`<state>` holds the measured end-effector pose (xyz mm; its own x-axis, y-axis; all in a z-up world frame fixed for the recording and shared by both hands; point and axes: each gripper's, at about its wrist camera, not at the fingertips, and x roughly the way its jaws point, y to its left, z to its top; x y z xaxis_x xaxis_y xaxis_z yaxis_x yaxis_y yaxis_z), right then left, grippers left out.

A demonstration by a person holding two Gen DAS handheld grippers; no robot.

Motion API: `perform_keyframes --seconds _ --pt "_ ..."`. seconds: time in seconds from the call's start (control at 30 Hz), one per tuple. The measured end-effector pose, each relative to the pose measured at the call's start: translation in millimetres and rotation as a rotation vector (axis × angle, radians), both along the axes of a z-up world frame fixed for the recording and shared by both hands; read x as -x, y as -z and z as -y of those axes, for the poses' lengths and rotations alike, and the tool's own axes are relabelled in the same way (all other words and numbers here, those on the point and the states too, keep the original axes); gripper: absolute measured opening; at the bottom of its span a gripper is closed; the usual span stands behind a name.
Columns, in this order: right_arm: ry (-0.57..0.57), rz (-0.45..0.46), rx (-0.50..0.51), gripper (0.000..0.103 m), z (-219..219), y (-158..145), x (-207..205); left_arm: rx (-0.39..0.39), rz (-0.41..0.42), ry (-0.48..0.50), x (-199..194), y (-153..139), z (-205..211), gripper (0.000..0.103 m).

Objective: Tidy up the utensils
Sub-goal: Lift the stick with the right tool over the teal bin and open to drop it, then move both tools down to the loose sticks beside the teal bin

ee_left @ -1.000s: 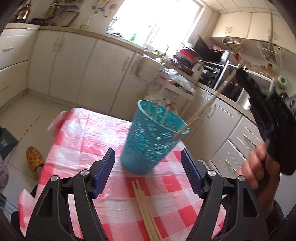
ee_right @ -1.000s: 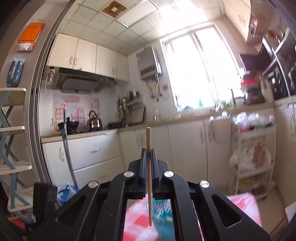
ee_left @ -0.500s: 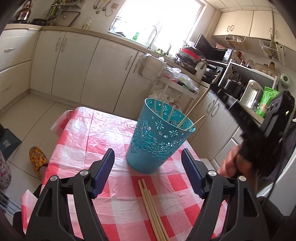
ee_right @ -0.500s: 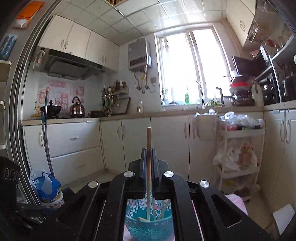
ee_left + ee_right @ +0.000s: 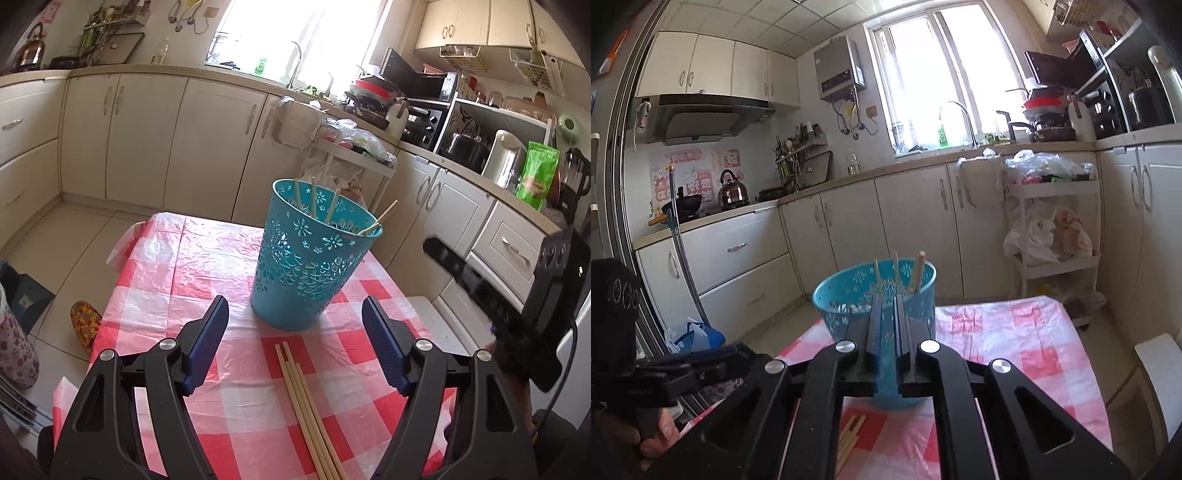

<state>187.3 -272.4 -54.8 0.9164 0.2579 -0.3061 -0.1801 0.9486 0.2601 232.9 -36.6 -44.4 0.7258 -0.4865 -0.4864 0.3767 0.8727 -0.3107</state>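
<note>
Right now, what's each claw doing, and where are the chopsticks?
Left gripper jaws wide open, empty. Right gripper jaws nearly closed, nothing between them. Several chopsticks in the blue basket; three chopsticks on the cloth. Nothing blocking them.

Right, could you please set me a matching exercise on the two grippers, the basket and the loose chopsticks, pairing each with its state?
1. left gripper
2. right gripper
3. loose chopsticks
4. basket

a. lying flat on the checked cloth
b. standing upright
c. jaws wide apart
d. jaws narrowly apart, holding nothing

Pairs: 1-c, 2-d, 3-a, 4-b
</note>
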Motion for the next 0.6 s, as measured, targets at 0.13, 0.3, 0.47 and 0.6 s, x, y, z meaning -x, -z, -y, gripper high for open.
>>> perform_keyframes --seconds 0.13,0.3,0.47,0.6 --pt "-0.033 -0.104 -0.018 0.007 -5 22 21 -0.034 0.001 0.005 8 0 4 0.071" --pt "-0.082 -0.221 -0.002 0.026 -20 44 33 -0.078 -0.003 0.003 19 -1 10 0.072" --pt "-0.129 -0.298 0.038 0.028 -39 57 38 -0.104 -0.018 -0.005 27 -1 8 0.073" --pt "-0.145 -0.352 0.078 0.028 -51 68 43 -0.128 -0.051 -0.024 31 4 3 0.073"
